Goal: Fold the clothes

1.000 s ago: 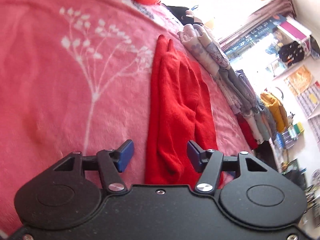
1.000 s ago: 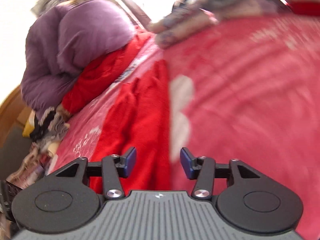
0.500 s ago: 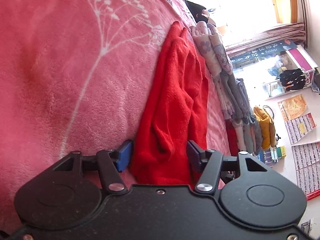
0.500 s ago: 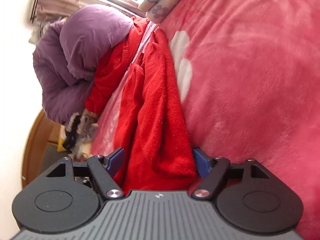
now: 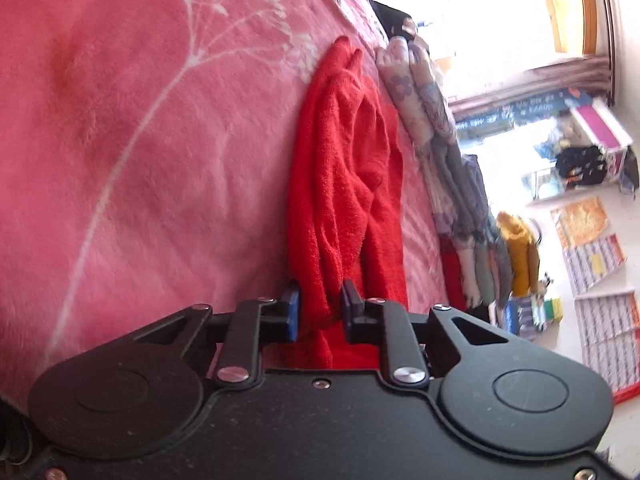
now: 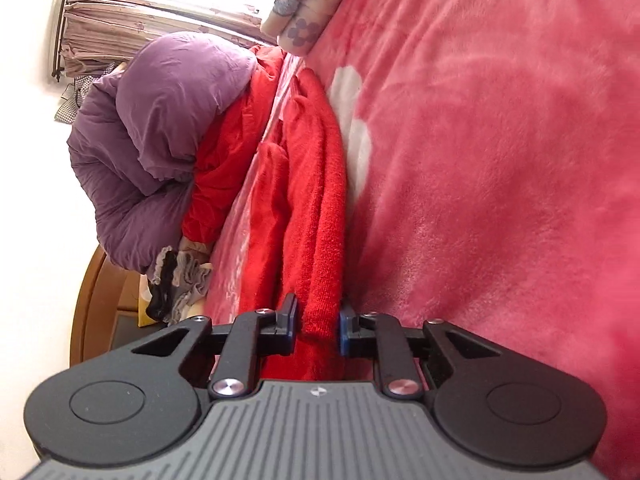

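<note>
Two claws are closing on one red garment point(image 5: 344, 184) lying folded lengthwise on the pink blanket point(image 5: 160, 140): the left claw point(image 5: 320, 312) and the right claw point(image 6: 318, 322), both narrow, pinch its near end between blue pads.
</note>
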The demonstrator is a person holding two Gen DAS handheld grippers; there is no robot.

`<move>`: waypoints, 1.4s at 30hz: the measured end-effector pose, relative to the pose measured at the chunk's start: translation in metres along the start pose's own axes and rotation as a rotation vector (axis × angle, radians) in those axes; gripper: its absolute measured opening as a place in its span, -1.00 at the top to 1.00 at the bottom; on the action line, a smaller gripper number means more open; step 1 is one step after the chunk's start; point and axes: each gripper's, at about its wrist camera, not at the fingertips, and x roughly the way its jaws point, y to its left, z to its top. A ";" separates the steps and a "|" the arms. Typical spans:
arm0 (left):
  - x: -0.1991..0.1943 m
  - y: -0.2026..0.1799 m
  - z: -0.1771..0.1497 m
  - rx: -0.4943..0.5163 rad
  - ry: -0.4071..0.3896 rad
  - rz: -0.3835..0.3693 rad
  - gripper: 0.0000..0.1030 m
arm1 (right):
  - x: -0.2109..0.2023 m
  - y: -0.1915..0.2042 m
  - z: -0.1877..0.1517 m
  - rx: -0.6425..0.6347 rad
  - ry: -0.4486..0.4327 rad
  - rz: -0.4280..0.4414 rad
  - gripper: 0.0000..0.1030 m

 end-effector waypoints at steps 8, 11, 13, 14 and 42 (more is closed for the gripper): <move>-0.048 -0.033 -0.003 0.365 -0.125 0.043 -0.06 | -0.034 0.024 -0.004 -0.223 -0.007 -0.130 0.34; -0.060 -0.063 -0.020 0.707 -0.202 0.107 -0.11 | -0.050 0.054 -0.013 -0.547 -0.067 -0.223 0.33; -0.056 -0.078 -0.040 0.943 -0.209 0.174 -0.20 | -0.049 0.070 -0.027 -0.790 -0.090 -0.326 0.26; -0.051 -0.082 -0.049 1.044 -0.199 0.213 -0.21 | -0.046 0.075 -0.036 -0.904 -0.087 -0.378 0.19; 0.041 -0.044 -0.136 2.009 -0.180 0.691 -0.37 | 0.017 0.053 -0.144 -2.013 -0.066 -0.696 -0.32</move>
